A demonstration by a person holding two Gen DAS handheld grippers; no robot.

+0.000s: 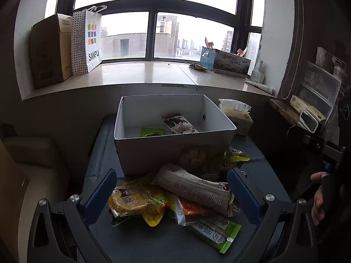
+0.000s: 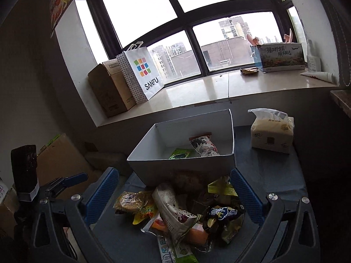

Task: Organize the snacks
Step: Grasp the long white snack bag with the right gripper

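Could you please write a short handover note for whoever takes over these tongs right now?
Left tongs: open, empty, above the snack pile.
Right tongs: open, empty, over the same pile.
Box: behind the pile, on the blue surface.
Done: two packets in the box, a green one and a patterned one.
Left: the rest of the pile goes in the box.

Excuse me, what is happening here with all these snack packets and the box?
A person holds a gripper in each hand and is sorting snacks into a white box on a dark table. Two packets already lie inside: a green packet and a black-and-white packet. The pile of snacks in front of the box is not yet sorted. The left gripper and the right gripper both stand open over the pile, holding nothing.
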